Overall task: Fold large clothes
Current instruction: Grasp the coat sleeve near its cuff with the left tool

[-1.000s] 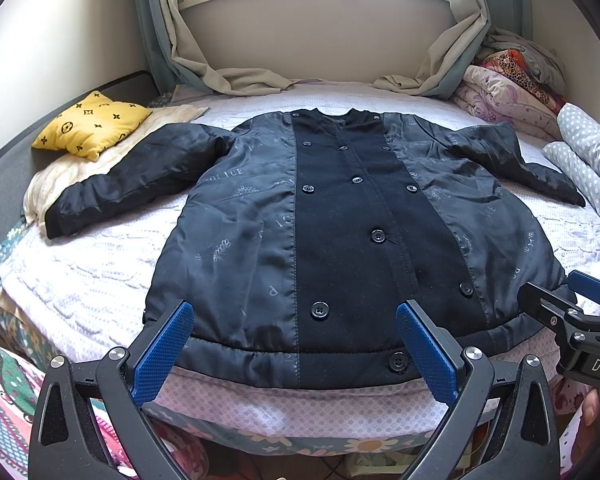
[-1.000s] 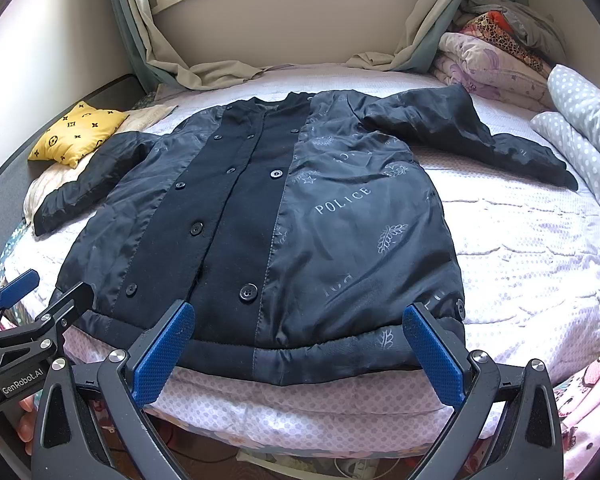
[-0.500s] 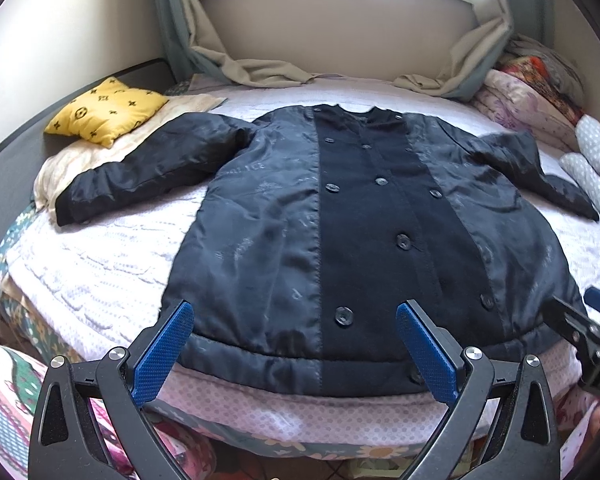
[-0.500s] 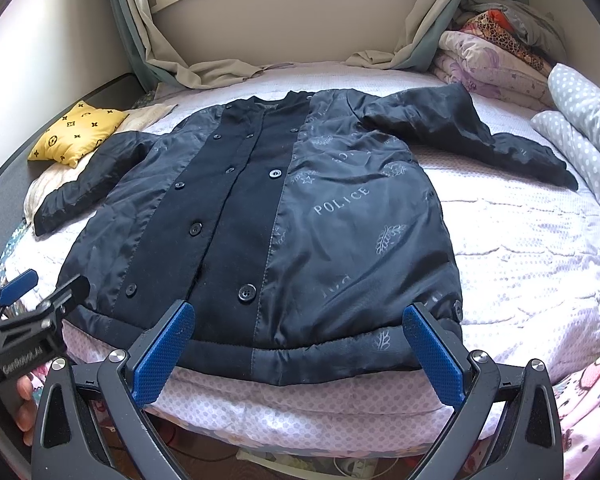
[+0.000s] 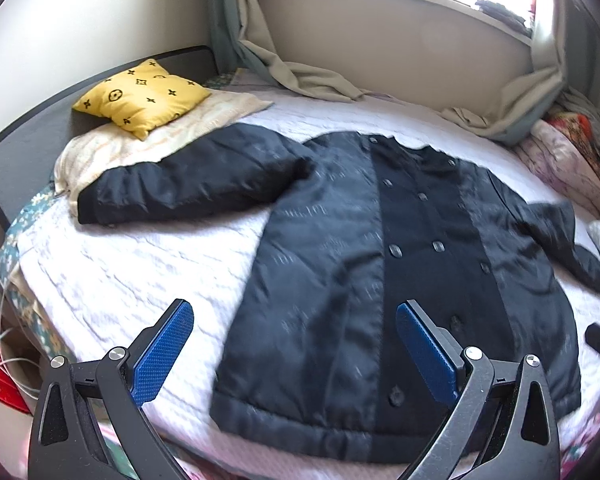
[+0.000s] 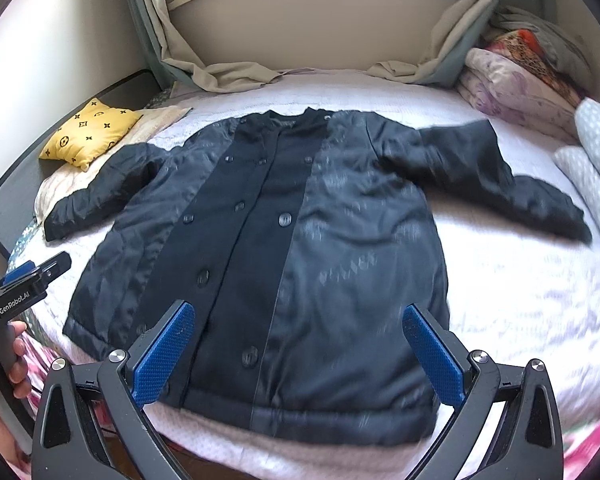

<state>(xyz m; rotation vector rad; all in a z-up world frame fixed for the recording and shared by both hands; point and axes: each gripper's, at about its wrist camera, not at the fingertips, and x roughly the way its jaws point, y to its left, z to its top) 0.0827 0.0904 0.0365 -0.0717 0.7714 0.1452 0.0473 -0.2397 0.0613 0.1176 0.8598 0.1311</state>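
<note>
A large dark navy padded coat (image 5: 360, 264) (image 6: 284, 264) with a black buttoned front lies flat and face up on the bed, both sleeves spread out to the sides. My left gripper (image 5: 294, 344) hovers open over the coat's lower left hem, nothing between its blue pads. My right gripper (image 6: 298, 350) is open too, above the lower hem near the coat's middle. In the right wrist view the left gripper (image 6: 24, 280) shows at the left edge, held by a hand (image 6: 4, 364). The coat's left sleeve (image 5: 188, 184) reaches toward the pillows.
The bed has a white quilted cover (image 5: 132, 276) (image 6: 520, 280). A yellow patterned cushion (image 5: 144, 96) sits on a cream pillow at the left. Folded quilts (image 6: 516, 76) and dotted bedding (image 6: 596, 152) are piled at the right. Curtains (image 5: 308, 76) droop onto the bed under the window.
Both grippers have risen and moved forward over the coat's hem. The left one has swung left, so the coat sits further right in its view. Both stay open.
</note>
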